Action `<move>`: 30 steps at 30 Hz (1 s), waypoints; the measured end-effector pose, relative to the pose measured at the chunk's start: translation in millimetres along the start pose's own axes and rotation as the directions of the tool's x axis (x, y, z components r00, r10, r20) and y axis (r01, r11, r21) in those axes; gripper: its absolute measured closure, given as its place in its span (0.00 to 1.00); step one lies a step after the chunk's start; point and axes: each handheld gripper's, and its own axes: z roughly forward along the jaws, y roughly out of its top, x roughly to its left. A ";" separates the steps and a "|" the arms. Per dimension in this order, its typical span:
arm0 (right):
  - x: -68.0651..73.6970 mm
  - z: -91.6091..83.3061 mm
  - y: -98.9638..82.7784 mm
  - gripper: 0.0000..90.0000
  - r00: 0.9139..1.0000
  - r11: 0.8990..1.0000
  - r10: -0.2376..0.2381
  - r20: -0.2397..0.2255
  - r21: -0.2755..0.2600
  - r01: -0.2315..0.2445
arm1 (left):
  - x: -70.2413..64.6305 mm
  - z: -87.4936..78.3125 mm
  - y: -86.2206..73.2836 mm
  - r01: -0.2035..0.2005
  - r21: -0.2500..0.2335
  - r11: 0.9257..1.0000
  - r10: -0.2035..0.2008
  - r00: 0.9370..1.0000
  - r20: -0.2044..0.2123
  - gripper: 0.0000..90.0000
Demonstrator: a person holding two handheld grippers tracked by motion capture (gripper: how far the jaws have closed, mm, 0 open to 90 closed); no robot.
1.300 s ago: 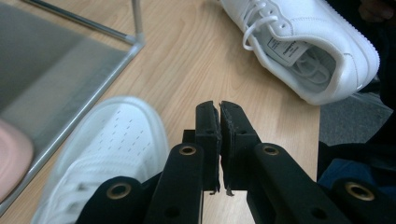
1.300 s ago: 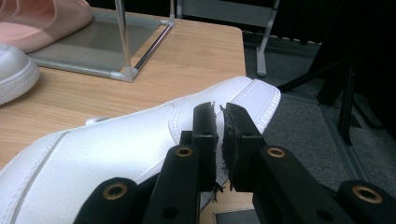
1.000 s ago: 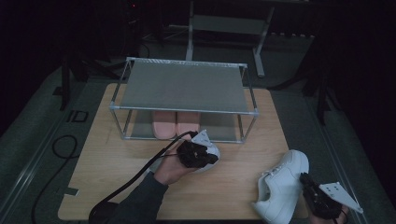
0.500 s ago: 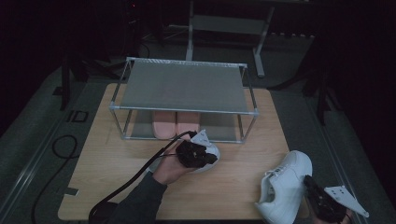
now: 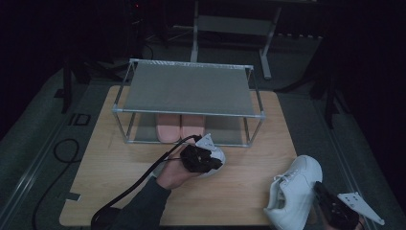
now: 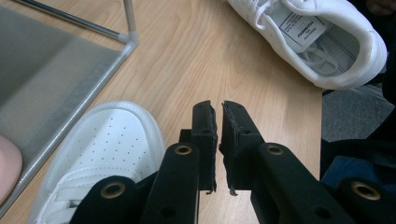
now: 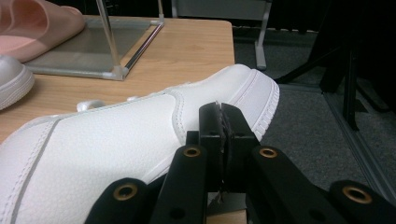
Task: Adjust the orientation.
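Observation:
A white sneaker (image 5: 219,156) lies on the wooden table (image 5: 119,167) in front of the rack, its toe (image 6: 112,135) beside my left gripper's jaws. My left gripper (image 6: 218,105) hovers over it (image 5: 215,162). Its jaws have just been opening to a narrow slit, with nothing between them. The second white sneaker (image 5: 294,187) lies at the table's front right corner, its opening seen in the left gripper view (image 6: 317,42). My right gripper (image 5: 320,190) sits at its outer side. Its jaws (image 7: 220,107) are shut, right against the sneaker's leather side (image 7: 116,149).
A metal rack (image 5: 186,88) with a grey mesh top stands at the back of the table. Pink slippers (image 5: 179,127) sit on its lower shelf (image 7: 32,23). Grey carpet (image 7: 303,130) lies beyond the table's right edge. A black cable (image 5: 139,184) trails from the left gripper.
The right gripper has slid slightly toward the front edge beside the sneaker. The left hand and its sneaker stay where they were.

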 end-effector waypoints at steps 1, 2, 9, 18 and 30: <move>-0.4 -0.1 -0.1 0.98 1.000 1.000 0.001 0.000 0.001 -0.001 | 0.0 -0.1 -0.1 0.000 0.000 1.000 0.000 1.000 0.001 0.93; -0.7 -0.2 -0.2 0.98 1.000 1.000 0.002 0.001 0.001 -0.002 | 0.0 0.1 -0.3 0.002 0.000 1.000 -0.002 1.000 0.001 0.93; 1.8 2.8 2.5 0.98 1.000 1.000 -0.006 -0.002 -0.003 0.006 | 0.1 2.2 -1.0 0.008 0.006 1.000 -0.008 1.000 0.007 0.92; -9.3 -0.1 -1.9 1.00 0.997 0.999 0.032 0.068 0.014 -0.033 | 1.1 3.3 -1.0 0.013 0.006 1.000 -0.013 1.000 0.010 0.91; -22.4 6.1 0.3 1.00 0.992 0.997 -0.002 0.129 0.075 -0.008 | 1.9 6.1 -1.3 0.015 0.017 1.000 -0.015 1.000 0.016 0.91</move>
